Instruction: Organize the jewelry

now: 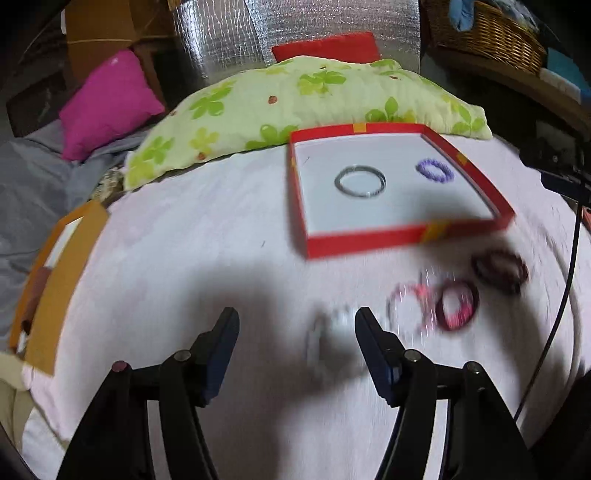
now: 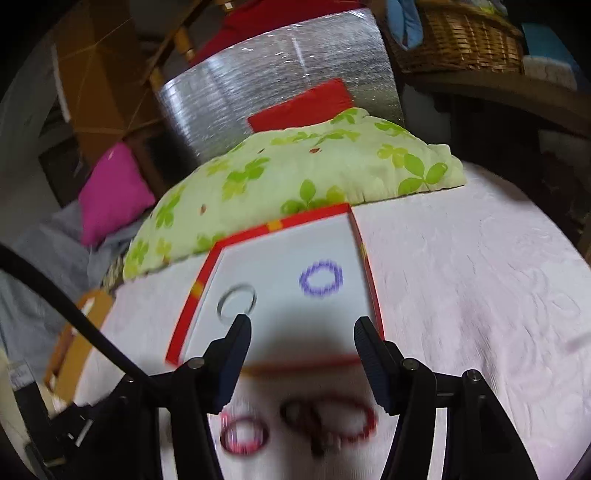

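Red box, open and shallow, on a pale pink cloth, far edge just beside a green flowered pillow. Box turned a little against the cloth in the left view, one corner toward the lower right; sides close to equal, so no clear long axis. Inside, on the white floor: a silver bangle lying flat at the left, a purple ring lying flat at the right, well apart from each other.

Outside the box, on the cloth near its front edge: a pink bangle, a dark bangle, a thin pinkish hoop, all flat and blurred; exact touching between them not possible to tell. A pale blurred object on the cloth between the left fingers, kind not possible to tell.

Left gripper: jaws spread, nothing pinched, above the cloth in front of the box. Right gripper: jaws spread, nothing pinched, over the near part of the box, with the purple ring and silver bangle beyond the tips. Magenta cushion and wicker basket in the background.
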`<action>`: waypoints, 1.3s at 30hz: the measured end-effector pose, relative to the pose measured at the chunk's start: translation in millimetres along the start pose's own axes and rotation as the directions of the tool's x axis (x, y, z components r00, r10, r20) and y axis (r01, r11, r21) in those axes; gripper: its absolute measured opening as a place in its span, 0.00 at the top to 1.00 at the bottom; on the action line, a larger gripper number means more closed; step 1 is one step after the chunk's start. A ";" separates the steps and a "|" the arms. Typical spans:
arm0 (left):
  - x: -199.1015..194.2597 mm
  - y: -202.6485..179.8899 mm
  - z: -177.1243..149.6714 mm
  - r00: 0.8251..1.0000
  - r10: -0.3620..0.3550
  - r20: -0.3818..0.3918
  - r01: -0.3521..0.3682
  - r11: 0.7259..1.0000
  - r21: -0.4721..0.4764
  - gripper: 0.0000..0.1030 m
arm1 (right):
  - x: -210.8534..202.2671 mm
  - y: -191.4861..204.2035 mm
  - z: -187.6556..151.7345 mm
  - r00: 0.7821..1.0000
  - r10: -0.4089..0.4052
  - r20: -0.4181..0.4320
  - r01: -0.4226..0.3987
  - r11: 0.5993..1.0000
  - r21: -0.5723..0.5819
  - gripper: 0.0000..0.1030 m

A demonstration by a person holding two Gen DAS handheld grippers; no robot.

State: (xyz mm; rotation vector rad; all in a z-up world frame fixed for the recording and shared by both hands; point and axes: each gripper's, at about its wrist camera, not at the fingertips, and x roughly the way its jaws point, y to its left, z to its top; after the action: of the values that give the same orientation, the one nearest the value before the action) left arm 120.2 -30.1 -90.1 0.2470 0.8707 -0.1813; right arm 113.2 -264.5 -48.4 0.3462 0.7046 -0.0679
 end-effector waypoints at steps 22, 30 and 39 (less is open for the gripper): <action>-69.4 -30.2 -13.8 0.992 0.104 0.077 -0.111 0.989 0.099 0.33 | -43.5 -9.0 -60.0 0.997 0.046 -0.061 -0.048 0.998 -0.031 0.38; -67.5 -45.1 -13.3 0.993 0.098 0.063 -0.105 0.987 0.120 0.33 | -42.9 -15.1 -61.9 0.996 0.007 -0.085 -0.010 0.999 -0.034 0.38; -62.4 -40.0 -14.0 0.994 0.093 0.049 -0.098 0.990 0.106 0.33 | -30.4 -20.2 -65.0 0.989 -0.033 -0.144 0.030 0.999 -0.023 0.38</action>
State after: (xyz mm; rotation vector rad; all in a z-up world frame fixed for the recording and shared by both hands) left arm 60.3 -60.9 -56.1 0.3840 0.8049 -0.1444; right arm 46.0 -263.4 -80.6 0.3223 0.8540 -0.0662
